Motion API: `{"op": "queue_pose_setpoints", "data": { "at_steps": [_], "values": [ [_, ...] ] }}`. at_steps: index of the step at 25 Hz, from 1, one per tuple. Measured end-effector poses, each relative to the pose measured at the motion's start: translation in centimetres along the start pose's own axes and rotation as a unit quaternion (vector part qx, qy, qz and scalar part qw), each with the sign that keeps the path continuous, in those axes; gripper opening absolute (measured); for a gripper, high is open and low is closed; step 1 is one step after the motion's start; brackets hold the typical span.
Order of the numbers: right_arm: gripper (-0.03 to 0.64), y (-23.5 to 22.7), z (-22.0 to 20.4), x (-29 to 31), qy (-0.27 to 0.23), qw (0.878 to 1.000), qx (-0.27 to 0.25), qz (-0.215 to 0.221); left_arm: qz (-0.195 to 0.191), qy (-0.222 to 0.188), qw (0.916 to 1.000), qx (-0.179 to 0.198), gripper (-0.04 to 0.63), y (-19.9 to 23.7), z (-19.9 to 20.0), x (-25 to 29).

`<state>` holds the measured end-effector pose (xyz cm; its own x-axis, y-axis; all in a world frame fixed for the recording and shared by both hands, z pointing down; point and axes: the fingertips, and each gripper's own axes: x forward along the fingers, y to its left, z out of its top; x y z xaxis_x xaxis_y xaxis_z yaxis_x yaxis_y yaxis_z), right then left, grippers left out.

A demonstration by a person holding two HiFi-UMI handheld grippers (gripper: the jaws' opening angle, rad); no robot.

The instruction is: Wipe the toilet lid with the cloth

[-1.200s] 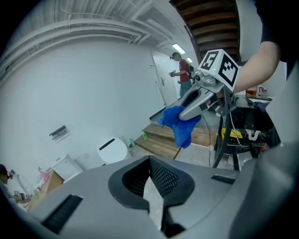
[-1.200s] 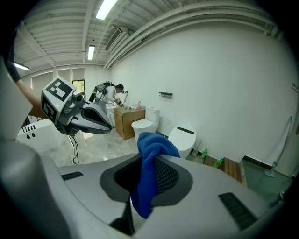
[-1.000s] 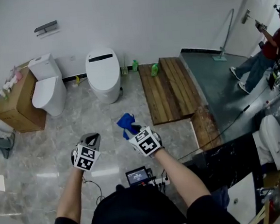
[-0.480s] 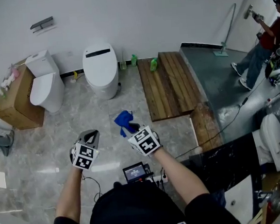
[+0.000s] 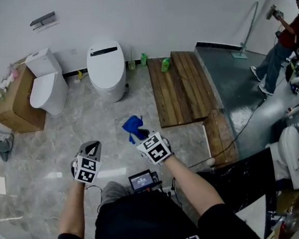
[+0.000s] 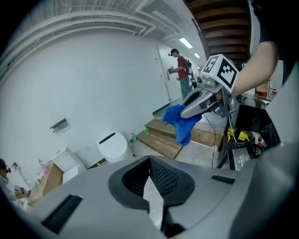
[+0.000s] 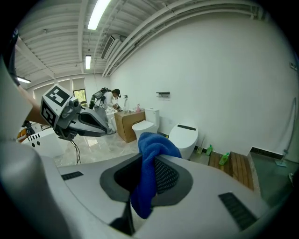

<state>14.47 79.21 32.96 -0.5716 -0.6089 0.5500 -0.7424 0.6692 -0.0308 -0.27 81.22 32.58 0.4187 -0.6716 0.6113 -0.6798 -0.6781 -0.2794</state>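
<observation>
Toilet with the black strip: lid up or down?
Down. In the head view the lid lies flat, one smooth white surface with no opening showing.

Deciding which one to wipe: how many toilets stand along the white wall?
2. A toilet with a tank stands beside the cardboard box at left; a tankless toilet, lid down, stands to its right. A white shape at the picture's right edge may be another.

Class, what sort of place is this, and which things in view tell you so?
Probably a workshop or showroom mock-up of a bathroom, not a home one: an oval toilet and a tank toilet stand side by side along one wall, with a cardboard box and a wooden platform nearby.
</observation>
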Motion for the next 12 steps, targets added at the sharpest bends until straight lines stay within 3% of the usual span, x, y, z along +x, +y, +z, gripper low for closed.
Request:
{"op": "queue_pose_setpoints", "data": {
  "at_steps": [6,12],
  "values": [
    [0.057,-1.7,0.9,4.0,0.017,1.000,0.004,0.007,-0.002,-0.003,0.9999,-0.015,0.011,4.2,-0.6,3.0],
    [0.057,-5.2,4.2,10.9,0.037,0.999,0.027,-0.016,-0.023,-0.011,0.9996,-0.014,0.011,12.2,-0.9,8.8]
  ]
}}
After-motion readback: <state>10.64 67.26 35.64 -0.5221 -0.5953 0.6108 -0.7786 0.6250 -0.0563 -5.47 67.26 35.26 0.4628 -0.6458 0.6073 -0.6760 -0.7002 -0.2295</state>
